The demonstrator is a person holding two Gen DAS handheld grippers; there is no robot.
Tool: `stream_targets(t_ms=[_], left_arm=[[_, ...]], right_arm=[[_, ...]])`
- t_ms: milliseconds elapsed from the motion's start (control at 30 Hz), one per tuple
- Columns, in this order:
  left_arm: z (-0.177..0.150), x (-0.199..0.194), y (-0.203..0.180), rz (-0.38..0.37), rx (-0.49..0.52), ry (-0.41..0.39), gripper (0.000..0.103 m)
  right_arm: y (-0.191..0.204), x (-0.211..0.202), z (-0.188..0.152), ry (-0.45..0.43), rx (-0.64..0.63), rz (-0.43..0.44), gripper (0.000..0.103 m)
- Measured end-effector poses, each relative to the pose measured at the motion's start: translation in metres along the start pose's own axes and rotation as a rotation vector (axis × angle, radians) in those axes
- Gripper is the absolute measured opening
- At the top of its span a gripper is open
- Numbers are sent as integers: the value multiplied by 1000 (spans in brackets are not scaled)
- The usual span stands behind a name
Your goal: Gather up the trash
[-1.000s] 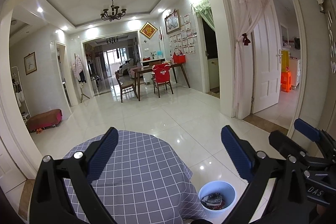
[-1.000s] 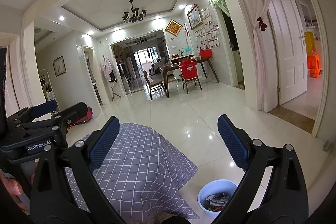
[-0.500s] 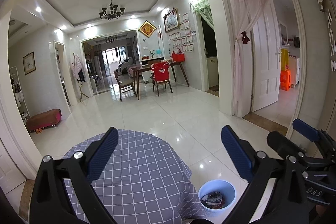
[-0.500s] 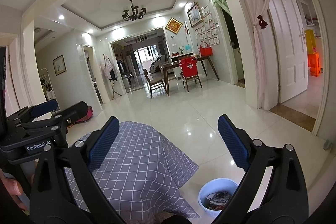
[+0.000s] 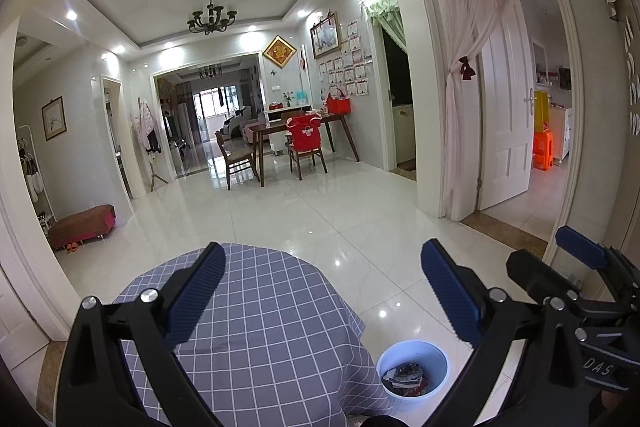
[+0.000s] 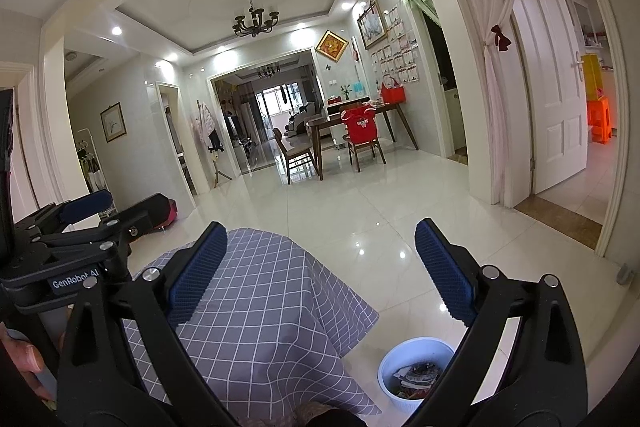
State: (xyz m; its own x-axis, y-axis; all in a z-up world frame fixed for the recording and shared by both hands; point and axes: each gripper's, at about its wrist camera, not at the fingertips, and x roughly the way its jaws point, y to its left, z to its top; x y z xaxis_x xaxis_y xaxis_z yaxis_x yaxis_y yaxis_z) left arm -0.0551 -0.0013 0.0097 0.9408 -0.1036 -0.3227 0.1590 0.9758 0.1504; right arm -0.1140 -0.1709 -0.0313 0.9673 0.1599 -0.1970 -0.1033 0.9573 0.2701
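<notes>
A: The left gripper (image 5: 322, 297) hangs with its jaws spread wide and nothing between them; the right gripper (image 6: 320, 273) is the same, fingers parted, nothing held.

B: And the two relative to each other?

A: Side by side; from the left wrist view the right gripper (image 5: 576, 267) shows at the far right edge, and from the right wrist view the left gripper (image 6: 76, 223) sits at the far left, a hand (image 6: 24, 359) partly visible below it.

B: Where is the trash?

A: In a pale blue bin (image 5: 414, 351) standing on the white tiled floor (image 5: 320, 219), below and slightly right of the left gripper's centre, just inside its right finger; crumpled paper and wrappers (image 5: 404, 379) lie in it; in the right wrist view the bin (image 6: 416, 347) is likewise low and near the right finger, the trash (image 6: 416, 375) inside.

B: Anything else under the tools?

A: A table covered with a grey checked cloth (image 5: 256, 319), ahead of and beneath the left finger of each gripper; its top shows bare cloth; the bin stands just beside the hanging edge of the cloth (image 6: 272, 303); whether they touch I cannot tell.

B: Further ahead?

A: A dining table with chairs (image 5: 296, 143), well apart from both grippers, straight in front.
</notes>
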Motion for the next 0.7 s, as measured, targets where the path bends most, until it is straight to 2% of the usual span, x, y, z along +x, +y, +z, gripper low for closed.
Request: stream_targets(t_ms=[700], left_arm=[[-11, 12, 6, -8, 1, 21, 97]], right_arm=[[-2, 14, -16, 25, 14, 3, 93]])
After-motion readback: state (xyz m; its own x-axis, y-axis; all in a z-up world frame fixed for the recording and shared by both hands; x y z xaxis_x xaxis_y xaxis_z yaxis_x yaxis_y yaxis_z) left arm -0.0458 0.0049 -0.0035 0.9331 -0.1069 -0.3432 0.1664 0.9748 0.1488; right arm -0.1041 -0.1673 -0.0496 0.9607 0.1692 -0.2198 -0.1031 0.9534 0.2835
